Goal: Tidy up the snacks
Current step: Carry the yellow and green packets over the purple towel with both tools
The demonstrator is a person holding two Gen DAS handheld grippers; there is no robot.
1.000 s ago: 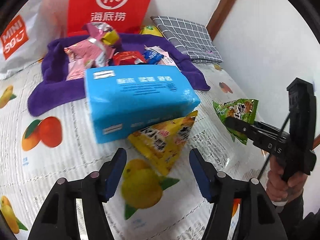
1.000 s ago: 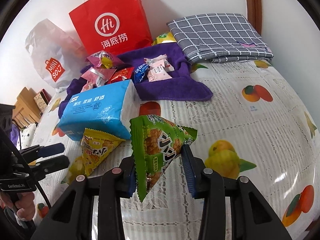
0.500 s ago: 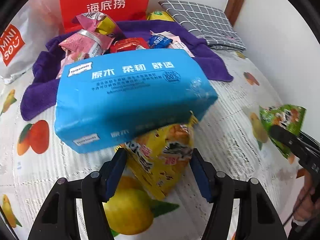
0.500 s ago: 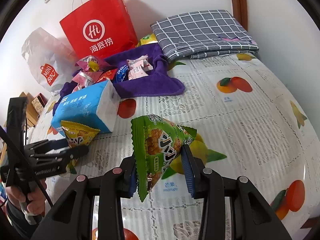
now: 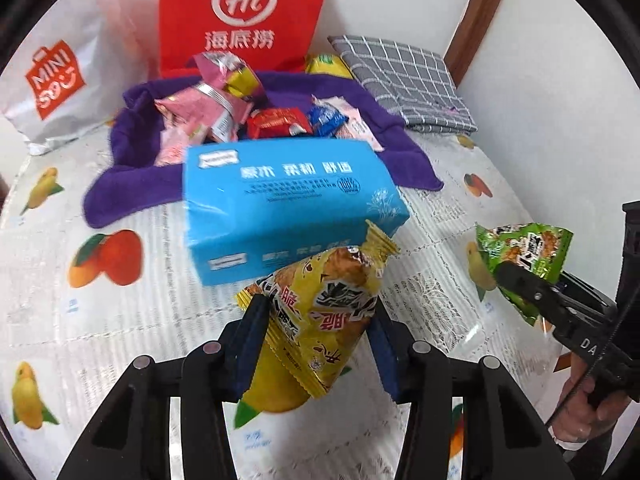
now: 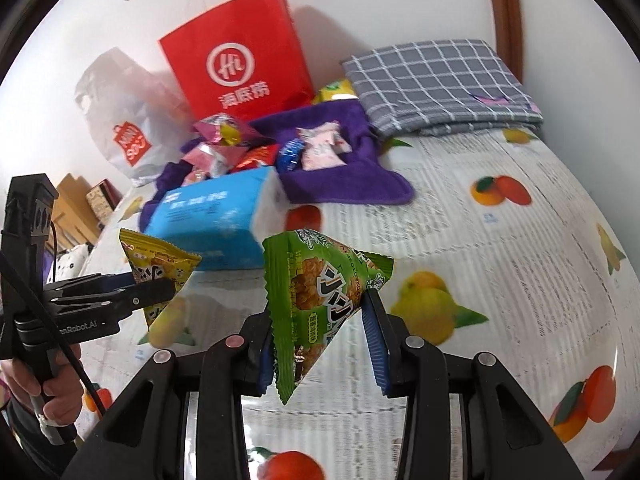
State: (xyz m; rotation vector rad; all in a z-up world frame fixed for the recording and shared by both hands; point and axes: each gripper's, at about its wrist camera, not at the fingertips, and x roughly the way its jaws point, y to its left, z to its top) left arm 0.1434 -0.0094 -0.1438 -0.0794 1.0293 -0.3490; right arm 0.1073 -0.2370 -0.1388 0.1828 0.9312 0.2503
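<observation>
Two triangular snack packs were off the fruit-print bedsheet (image 6: pixel 520 240): the left gripper (image 5: pixel 316 344) was closing its jaws on the yellow pack (image 5: pixel 320 320), pads touching it, while the right gripper (image 6: pixel 320 344) was clamped on the green pack (image 6: pixel 316 300). Likely risk was the yellow pack slipping (glossy puffy film, grip not yet firm) or crushing, or knocking the blue tissue pack (image 5: pixel 288 204) near the purple towel (image 5: pixel 132 184) holding other snacks.
</observation>
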